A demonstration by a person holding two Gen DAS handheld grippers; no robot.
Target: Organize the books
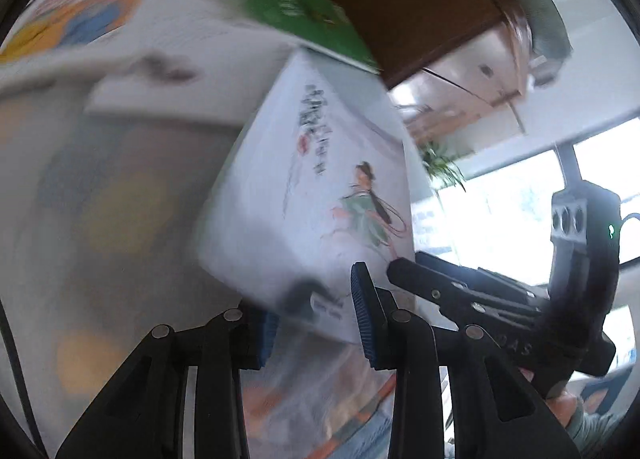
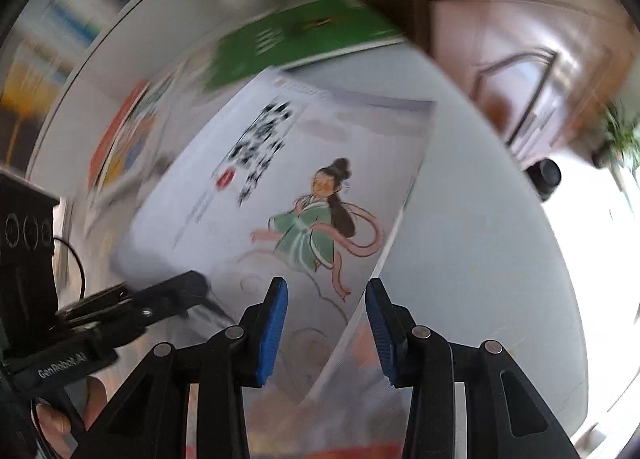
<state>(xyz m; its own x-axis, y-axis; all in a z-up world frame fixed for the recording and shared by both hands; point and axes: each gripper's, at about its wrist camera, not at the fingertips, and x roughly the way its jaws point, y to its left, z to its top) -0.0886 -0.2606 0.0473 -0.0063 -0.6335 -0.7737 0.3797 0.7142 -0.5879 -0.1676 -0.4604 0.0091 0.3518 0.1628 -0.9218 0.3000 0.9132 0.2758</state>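
White book carried black characters, a red seal and a figure in a green robe with pink sash. Green book lay behind. Gripper pads were blue, arms black.

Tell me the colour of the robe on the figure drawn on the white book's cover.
Green, clearest in the right wrist view on the white book.

We see the illustrated book nearest us, green book beyond it, picture book left.
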